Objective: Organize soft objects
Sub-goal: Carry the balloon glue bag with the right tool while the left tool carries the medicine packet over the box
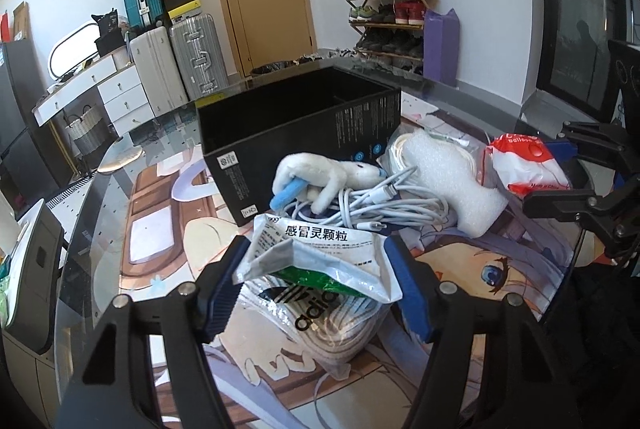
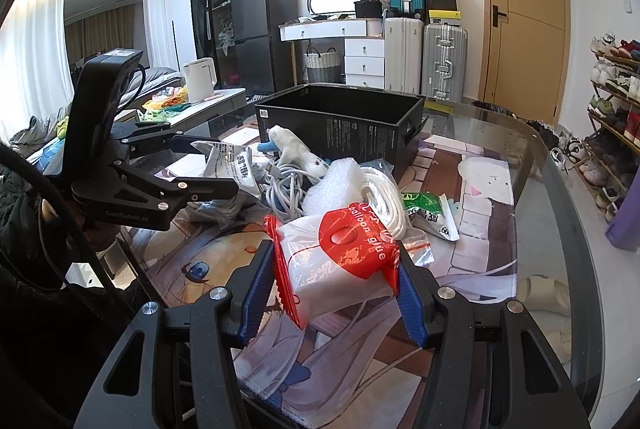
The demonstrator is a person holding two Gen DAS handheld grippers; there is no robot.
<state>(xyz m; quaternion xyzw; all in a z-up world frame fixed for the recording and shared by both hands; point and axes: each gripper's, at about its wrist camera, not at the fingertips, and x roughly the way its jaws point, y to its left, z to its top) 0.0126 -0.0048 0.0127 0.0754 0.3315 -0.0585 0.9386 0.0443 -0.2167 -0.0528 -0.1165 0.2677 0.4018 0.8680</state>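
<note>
Blue-padded fingers of the left gripper (image 1: 316, 283) fill the bottom of the left wrist view, closed partway onto a silver medicine sachet (image 1: 320, 257) printed with Chinese characters, green at its lower edge. Both pads press its crumpled sides; the sachet is held just above a clear adidas bag (image 1: 316, 325) lying on the table (image 1: 100, 229).

Right wrist view, bottom centre: right gripper (image 2: 336, 289) closed partway on a red-and-white balloon glue packet (image 2: 340, 261), pads tight against both ends, packet lifted off the printed mat (image 2: 460, 269).

Middle of both frames, the pile of soft things:
- white plush toy (image 1: 320, 177) with blue parts, lying on a tangle of white cables (image 1: 384, 201)
- white foam block (image 1: 452, 185) just right of the cables
- coil of white rope (image 2: 384, 197) behind the glue packet, touching the foam
- green-and-white sachet (image 2: 432, 215) flat on the mat, right of the rope

Black box (image 1: 296, 125), open at the top, stands behind the pile, upper centre in both views; plush toy touches or nearly touches its near wall. I cannot tell what the box holds.

Table is glass-topped with the anime-print mat over it. In the right wrist view the left gripper shows at centre left, with a dark sleeve (image 2: 36, 269) behind it.

Background: suitcases (image 1: 180, 61) upper left, shoe rack (image 1: 388, 5) upper right.
</note>
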